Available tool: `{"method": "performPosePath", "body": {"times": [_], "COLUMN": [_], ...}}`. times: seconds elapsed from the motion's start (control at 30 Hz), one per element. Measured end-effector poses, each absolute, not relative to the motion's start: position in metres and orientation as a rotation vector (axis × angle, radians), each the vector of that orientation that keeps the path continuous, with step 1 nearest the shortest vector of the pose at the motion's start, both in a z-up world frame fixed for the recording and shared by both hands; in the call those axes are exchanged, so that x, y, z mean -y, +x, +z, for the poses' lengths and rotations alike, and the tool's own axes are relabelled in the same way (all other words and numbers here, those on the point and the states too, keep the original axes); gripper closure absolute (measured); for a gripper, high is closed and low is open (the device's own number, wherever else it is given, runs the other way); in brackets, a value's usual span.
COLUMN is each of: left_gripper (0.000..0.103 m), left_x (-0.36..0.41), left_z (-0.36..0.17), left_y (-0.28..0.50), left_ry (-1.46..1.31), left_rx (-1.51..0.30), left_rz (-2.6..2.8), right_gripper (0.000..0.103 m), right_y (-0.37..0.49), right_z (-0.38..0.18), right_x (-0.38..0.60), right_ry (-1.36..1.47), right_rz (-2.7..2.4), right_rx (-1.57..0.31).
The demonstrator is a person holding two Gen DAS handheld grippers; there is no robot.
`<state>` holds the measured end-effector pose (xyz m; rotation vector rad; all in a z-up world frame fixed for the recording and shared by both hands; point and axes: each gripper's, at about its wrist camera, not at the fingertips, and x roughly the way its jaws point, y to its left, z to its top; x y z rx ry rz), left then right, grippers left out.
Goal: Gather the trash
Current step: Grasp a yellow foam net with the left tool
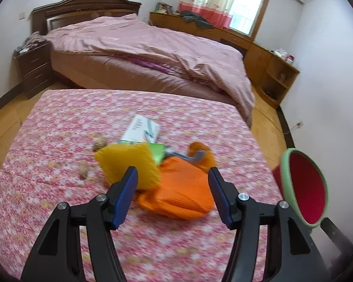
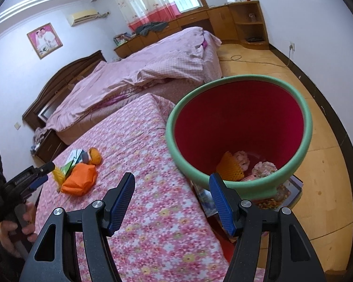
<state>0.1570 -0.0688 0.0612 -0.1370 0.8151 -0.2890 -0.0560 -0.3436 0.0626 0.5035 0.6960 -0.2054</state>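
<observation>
Trash lies on the pink floral tablecloth [image 1: 58, 122]: an orange bag [image 1: 183, 188], a yellow foam net [image 1: 127, 162], a white and green box [image 1: 141, 129], an orange peel [image 1: 200, 152] and small nut shells [image 1: 83, 171]. My left gripper [image 1: 173, 197] is open just above the orange bag and yellow net, holding nothing. It also shows in the right wrist view [image 2: 46, 172]. My right gripper [image 2: 171, 202] is open and empty, by the rim of the red bin with a green rim [image 2: 237, 127], which holds an orange foam net [image 2: 229, 166] and crumpled paper.
The bin [image 1: 303, 185] stands off the table's right edge, on a stack of books [image 2: 291, 188]. A bed with a pink quilt [image 1: 148, 49] lies beyond the table. Wooden cabinets [image 1: 268, 65] line the far wall. The floor is wooden [image 2: 317, 164].
</observation>
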Motion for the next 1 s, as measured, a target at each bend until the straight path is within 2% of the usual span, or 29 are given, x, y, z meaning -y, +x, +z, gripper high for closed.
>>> {"method": "performPosePath", "body": {"times": [0.6,0.77,0.9,1.0], "left_gripper": [0.043,0.060,0.081,0.089], "left_x": [0.026,0.023,0.018,0.013], "left_z": [0.010,0.005,0.010,0.015], "left_y": [0.206,0.207,0.199,0.192], "left_ry": [-0.235,-0.254,-0.271,-0.286], "left_rx": [-0.881,-0.869,-0.854,-0.844], "left_rz": [-0.214,-0.240,-0.273,-0.292], "right_gripper": [0.036,0.036,0.036,0.036], "right_y": [-0.020,-0.014,-0.010,-0.006], "right_z": [0.049,0.046,0.046,0.046], "right_x": [0.304,0.296,0.290,0.285], "right_ry": [0.430,0.415,0.405,0.396], "right_rz": [-0.160,-0.141,-0.131,-0.121], "right_rx": [-0.787,-0.804,-0.808,-0.809]}}
